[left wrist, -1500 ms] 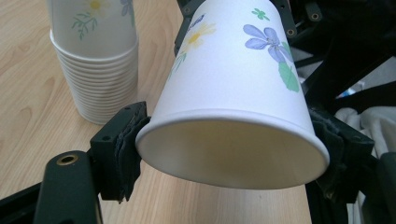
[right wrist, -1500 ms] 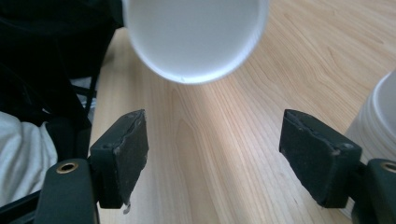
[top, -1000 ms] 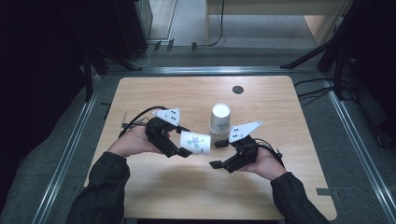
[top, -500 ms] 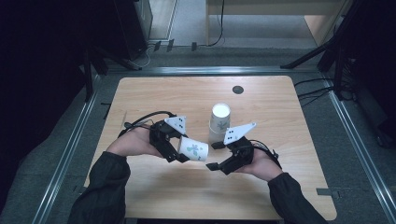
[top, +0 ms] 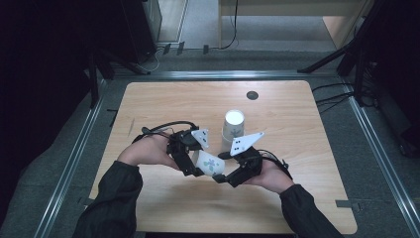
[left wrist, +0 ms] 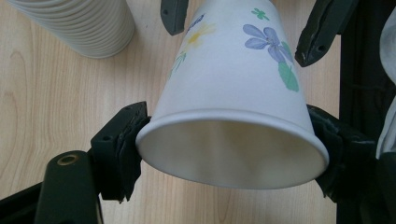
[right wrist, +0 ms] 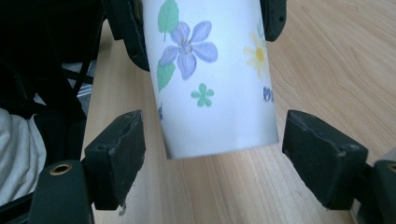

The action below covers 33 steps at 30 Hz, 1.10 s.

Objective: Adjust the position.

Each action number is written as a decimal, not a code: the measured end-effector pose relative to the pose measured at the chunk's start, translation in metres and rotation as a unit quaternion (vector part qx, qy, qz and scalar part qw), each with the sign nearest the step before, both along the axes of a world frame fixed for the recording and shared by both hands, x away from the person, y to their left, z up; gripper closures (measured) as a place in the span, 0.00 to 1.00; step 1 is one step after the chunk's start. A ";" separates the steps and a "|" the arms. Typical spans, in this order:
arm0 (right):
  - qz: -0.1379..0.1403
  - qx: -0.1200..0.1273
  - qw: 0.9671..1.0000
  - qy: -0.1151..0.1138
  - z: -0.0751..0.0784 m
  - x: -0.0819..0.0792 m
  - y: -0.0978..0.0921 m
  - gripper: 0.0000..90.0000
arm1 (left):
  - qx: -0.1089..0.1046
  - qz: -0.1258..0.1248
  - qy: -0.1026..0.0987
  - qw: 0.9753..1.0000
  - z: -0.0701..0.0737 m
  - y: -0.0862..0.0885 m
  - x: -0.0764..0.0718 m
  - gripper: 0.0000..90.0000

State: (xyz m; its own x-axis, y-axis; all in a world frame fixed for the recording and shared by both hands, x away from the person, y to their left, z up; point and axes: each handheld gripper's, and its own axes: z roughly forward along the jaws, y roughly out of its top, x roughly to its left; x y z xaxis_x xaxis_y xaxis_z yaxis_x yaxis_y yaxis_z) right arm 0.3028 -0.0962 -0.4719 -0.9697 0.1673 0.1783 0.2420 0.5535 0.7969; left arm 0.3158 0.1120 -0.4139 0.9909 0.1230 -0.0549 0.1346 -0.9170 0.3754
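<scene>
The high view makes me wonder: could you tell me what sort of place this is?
Probably a lab recording station: a bare wooden table framed by metal floor rails, with cables and dark stands around it.

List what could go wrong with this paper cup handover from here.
The left gripper squeezes the flowered cup at its thin rim, so the rim may buckle or slip out. The right gripper straddles the cup's closed end with gaps on both sides; if the left lets go before it shuts, the cup could drop to the table. The stack of cups stands close behind and could be knocked over.
</scene>
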 end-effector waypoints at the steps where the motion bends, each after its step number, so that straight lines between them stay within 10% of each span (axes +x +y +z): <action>1: 0.000 -0.002 1.000 -0.001 0.000 0.000 0.001 0.24 | 0.002 -0.001 -0.002 1.000 0.000 -0.001 -0.001 0.25; 18: 0.010 -0.014 1.000 -0.014 -0.006 -0.002 0.015 0.35 | 0.021 -0.005 -0.008 1.000 -0.007 -0.010 -0.006 0.25; 33: 0.013 -0.011 1.000 -0.022 -0.001 -0.001 0.009 0.37 | -0.037 0.011 -0.011 0.999 -0.003 0.002 -0.003 0.12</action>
State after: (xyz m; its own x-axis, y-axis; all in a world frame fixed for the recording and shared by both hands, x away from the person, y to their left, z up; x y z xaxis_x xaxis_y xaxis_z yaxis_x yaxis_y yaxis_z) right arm 0.3015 -0.0872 -0.4731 -0.9805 0.1458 0.1316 0.1923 0.5770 0.7938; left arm 0.3132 0.1143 -0.4169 0.9890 0.1413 -0.0437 0.1459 -0.8834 0.4454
